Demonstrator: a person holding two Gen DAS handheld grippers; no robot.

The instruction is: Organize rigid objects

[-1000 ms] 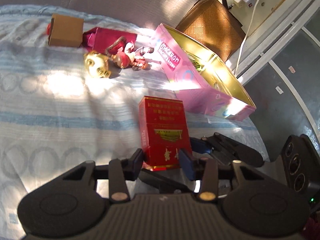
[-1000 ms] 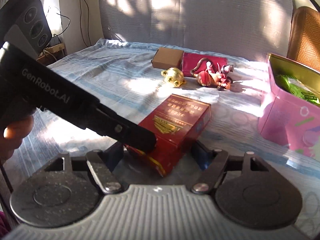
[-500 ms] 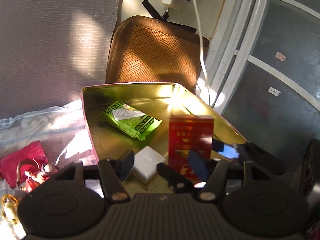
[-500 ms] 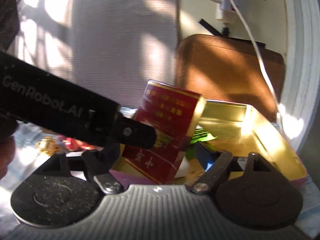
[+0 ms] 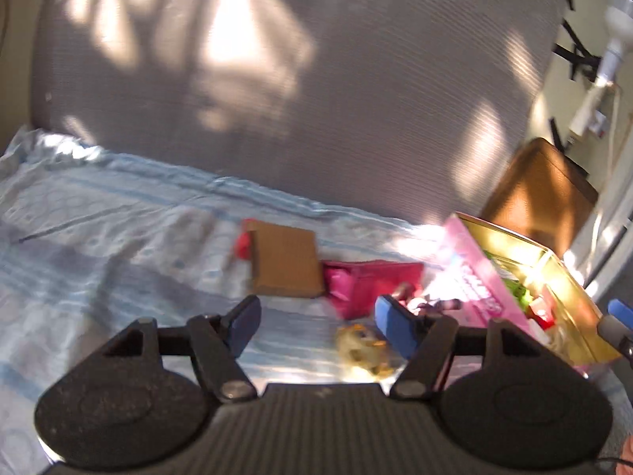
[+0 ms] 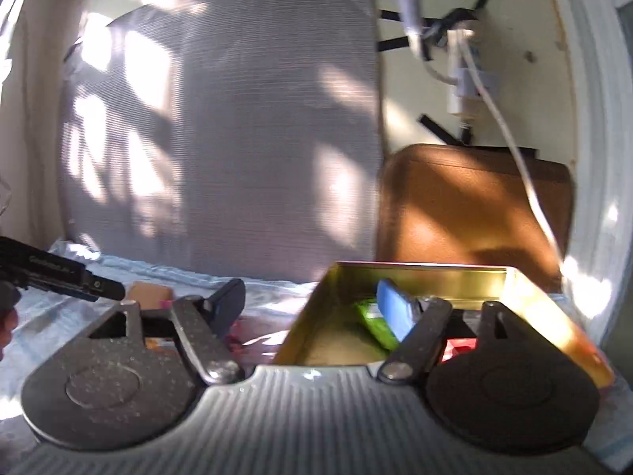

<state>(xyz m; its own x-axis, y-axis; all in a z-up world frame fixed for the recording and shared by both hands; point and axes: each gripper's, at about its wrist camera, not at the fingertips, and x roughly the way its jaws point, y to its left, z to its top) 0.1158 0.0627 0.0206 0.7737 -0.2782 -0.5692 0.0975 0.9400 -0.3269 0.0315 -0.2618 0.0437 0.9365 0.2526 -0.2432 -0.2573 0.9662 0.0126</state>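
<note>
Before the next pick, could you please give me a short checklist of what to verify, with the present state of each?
1. Left gripper empty: ok, nothing between the opening jaws.
2. Right gripper empty: ok, jaws closing on nothing.
3. Red box inside the tin: ok, beside the green pack.
4. Items left on the sheet: not ok; brown box, pink pouch, figurine and gold ball remain out.
5. Room in the tin: cannot tell, the right gripper hides part of its floor.
</note>
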